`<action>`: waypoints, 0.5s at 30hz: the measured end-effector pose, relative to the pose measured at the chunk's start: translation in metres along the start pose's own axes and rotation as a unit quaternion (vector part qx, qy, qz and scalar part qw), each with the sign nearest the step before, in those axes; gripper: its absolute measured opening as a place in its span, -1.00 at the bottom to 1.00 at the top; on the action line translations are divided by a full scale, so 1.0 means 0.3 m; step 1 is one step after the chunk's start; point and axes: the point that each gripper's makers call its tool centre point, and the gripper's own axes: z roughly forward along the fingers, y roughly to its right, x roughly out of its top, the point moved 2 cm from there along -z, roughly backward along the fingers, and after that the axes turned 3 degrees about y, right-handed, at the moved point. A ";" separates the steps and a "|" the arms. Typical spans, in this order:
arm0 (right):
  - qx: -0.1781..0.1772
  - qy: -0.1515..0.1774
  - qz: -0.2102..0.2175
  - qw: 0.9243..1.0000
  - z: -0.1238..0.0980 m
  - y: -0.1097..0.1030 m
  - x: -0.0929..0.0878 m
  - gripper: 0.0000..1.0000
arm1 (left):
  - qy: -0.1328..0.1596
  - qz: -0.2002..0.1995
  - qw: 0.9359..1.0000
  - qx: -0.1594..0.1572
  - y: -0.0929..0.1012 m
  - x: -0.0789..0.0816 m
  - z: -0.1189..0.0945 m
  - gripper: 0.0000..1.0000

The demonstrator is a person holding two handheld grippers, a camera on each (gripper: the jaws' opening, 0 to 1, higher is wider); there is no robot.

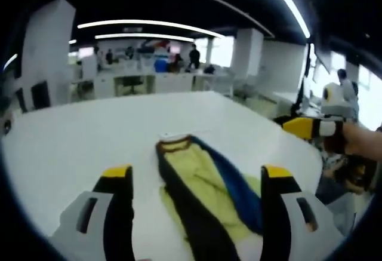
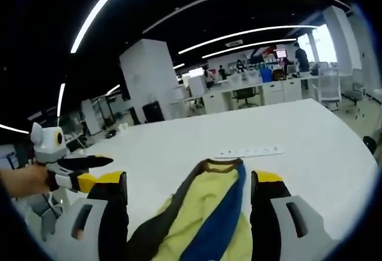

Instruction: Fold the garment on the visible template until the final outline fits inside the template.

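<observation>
Both claws, left gripper (image 1: pixel 197 177) and right gripper (image 2: pixel 188 183), sit open, astride the yellow garment (image 1: pixel 206 192); grabbing now probably bunches it unevenly.

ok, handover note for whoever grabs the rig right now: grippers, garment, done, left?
Left hand-held gripper: open, jaws either side of the garment, holding nothing.
Right hand-held gripper: open, also straddling the garment, holding nothing.
Garment: yellow, blue and dark, bunched lengthwise on the white table, collar pointing away.
A pale strip lies beyond the collar; no template outline can be made out.
Done: no tidy fold visible.
Left: grasp, fold, fit to template.
</observation>
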 end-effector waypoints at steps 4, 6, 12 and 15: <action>0.002 0.001 0.003 1.000 0.008 -0.006 0.000 0.69 | -0.002 -0.002 1.000 0.001 -0.004 -0.002 0.000 0.69; 0.002 0.001 0.002 1.000 0.012 -0.008 -0.001 0.69 | -0.002 -0.001 1.000 0.001 -0.007 -0.001 0.001 0.70; 0.004 -0.005 0.002 1.000 0.017 -0.006 -0.021 0.68 | -0.002 -0.003 1.000 0.001 -0.004 -0.003 0.005 0.70; -0.001 -0.032 -0.023 0.999 0.002 0.006 -0.083 0.68 | -0.006 -0.008 1.000 -0.003 0.012 -0.032 0.006 0.69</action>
